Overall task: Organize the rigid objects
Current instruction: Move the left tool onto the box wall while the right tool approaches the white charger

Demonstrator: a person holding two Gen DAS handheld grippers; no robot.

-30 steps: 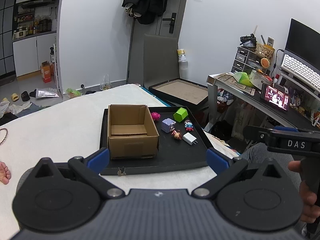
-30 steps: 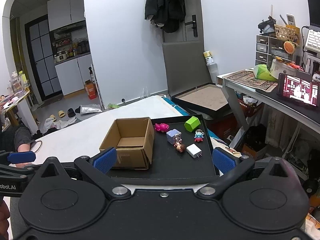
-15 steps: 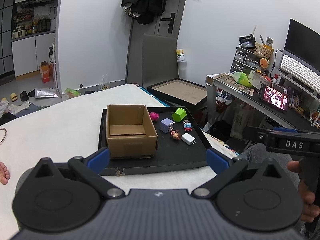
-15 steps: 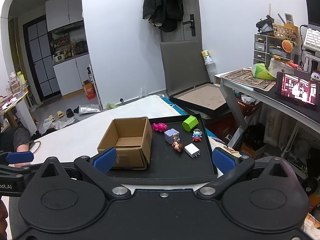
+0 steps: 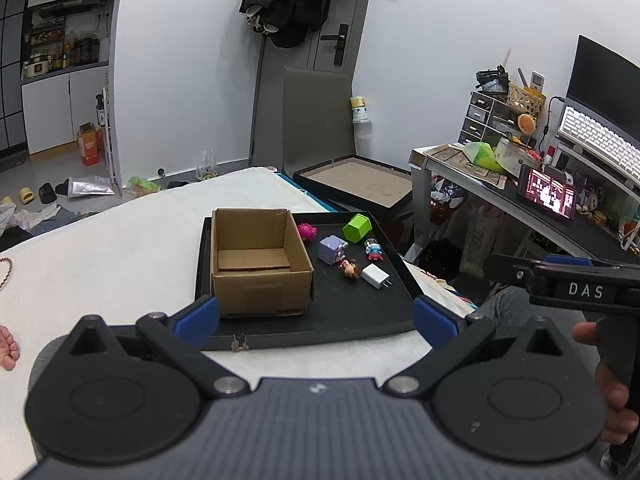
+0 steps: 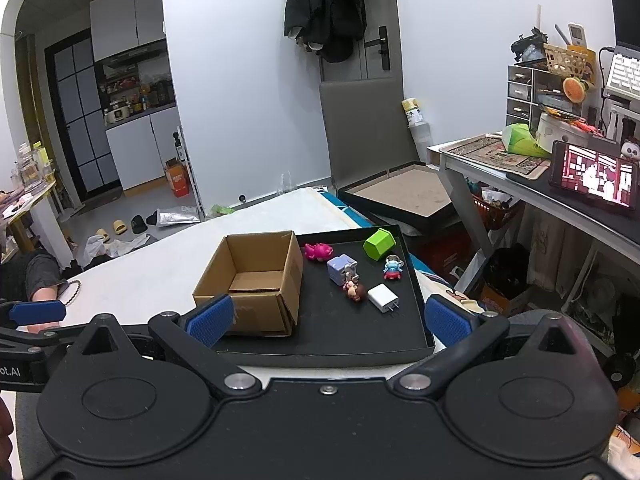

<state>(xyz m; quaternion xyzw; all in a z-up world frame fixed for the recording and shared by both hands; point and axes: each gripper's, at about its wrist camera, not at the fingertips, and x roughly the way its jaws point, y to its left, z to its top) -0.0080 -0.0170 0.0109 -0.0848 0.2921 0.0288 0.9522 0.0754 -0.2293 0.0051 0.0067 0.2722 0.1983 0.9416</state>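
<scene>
Hovering with jaws spread wide, the left gripper [image 5: 316, 316] faces an open brown cardboard box [image 5: 260, 264] on a shallow black tray [image 5: 352, 320]. From the right wrist, the right gripper [image 6: 328, 320], equally splayed, faces small toys and a white plug-in charger [image 6: 383, 298] lying beside the box.

A tray [image 5: 304, 330] lies on the bed [image 5: 120, 256]. On the left part of the tray stands an open cardboard box [image 5: 260, 264]. To the right of the box lie the small things: a toy animal [image 5: 307, 232] and a hexagonal block [image 5: 357, 228] at the back, a cube [image 5: 333, 250] and a small figure [image 5: 374, 250] in the middle, and a doll head [image 5: 350, 269] beside a charger [image 5: 376, 276] at the front.
</scene>
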